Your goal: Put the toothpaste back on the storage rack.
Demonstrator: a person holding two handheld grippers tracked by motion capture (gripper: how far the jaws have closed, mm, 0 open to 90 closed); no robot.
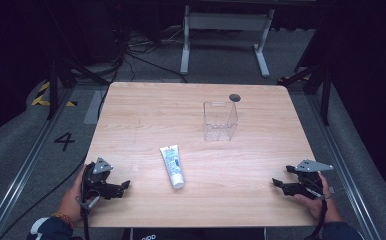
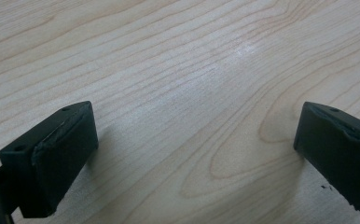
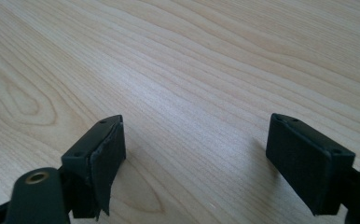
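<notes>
Nearest the person, the left hand-held gripper (image 1: 123,187) rests at the front left of the table (image 1: 141,115), its jaws spread wide with nothing between them; the left gripper view looks between them at bare wood grain. The right hand-held gripper (image 1: 279,185) sits at the front right, likewise released and empty, jaws apart over bare wood.

Between them, a little farther in, a white toothpaste tube (image 1: 172,166) lies flat, its cap end toward the person and its flat crimped end pointing away. Both grippers are well apart from it. The likely job is lifting it into the clear plastic container (image 1: 220,121) standing upright beyond it, toward the far side.

The risks look to be these. The tube is low and smooth, so jaws coming down on it may scrape the table or push it sideways rather than closing round it. A grip at the thin crimped end could let the heavier cap end swing down and slip free. The container is light and see-through: its rim is hard to judge, so the tube could catch the edge and tip it over or shove it toward the small dark hole (image 1: 234,97) just behind it.
</notes>
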